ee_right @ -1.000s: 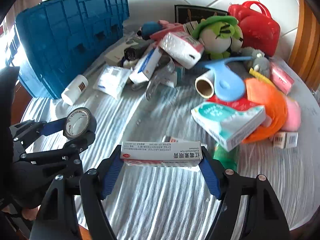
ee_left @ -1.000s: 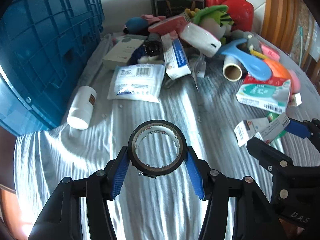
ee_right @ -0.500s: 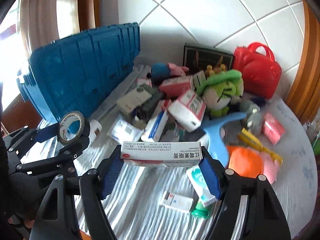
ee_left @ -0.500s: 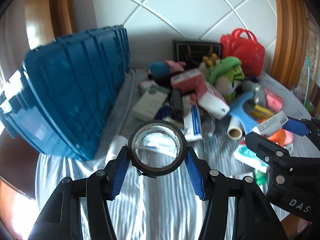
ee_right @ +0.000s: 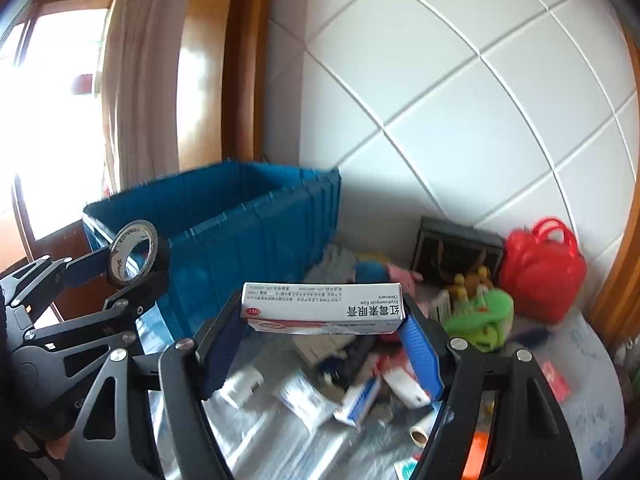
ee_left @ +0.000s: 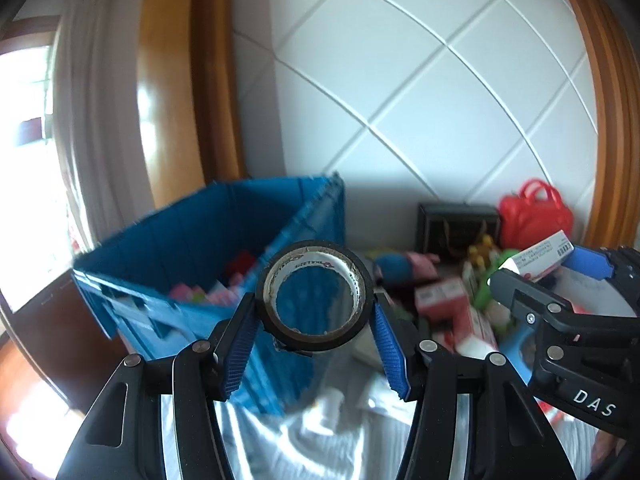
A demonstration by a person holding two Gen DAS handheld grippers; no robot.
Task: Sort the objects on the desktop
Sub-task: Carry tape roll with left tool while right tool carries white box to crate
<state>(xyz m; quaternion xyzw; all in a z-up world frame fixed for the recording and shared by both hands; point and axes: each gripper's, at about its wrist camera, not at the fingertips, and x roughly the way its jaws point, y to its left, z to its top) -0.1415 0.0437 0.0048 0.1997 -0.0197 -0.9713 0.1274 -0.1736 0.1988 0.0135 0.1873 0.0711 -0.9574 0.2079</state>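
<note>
On my left wrist view the blue crate (ee_left: 224, 256) fills the middle left of the frame, its open top facing me, and inside I can make out a blurred jumble of pink and red items (ee_left: 216, 284) that I cannot tell apart. My left gripper (ee_left: 315, 338) is closed on the roll of black tape (ee_left: 315, 300), its blue pads pressing each side; the roll sits dead centre of the frame, hole toward the camera, with a pale printed inner core and a loose tab at its lower edge. On the right wrist view my right gripper (ee_right: 323, 336) is clamped end to end on a long white medicine box (ee_right: 322, 307), lying level in the middle of the frame, with a red stripe along its lower face and printed text that reads upside down. The crate (ee_right: 248, 216) stands at centre left there, beyond the box. Lower right of that frame, the striped grey cloth (ee_right: 280, 448) carries a loose pile: a green plush toy (ee_right: 480, 316), a red handbag (ee_right: 540, 268) against the tiled wall (ee_right: 460, 100), a white bottle (ee_right: 242, 386).
</note>
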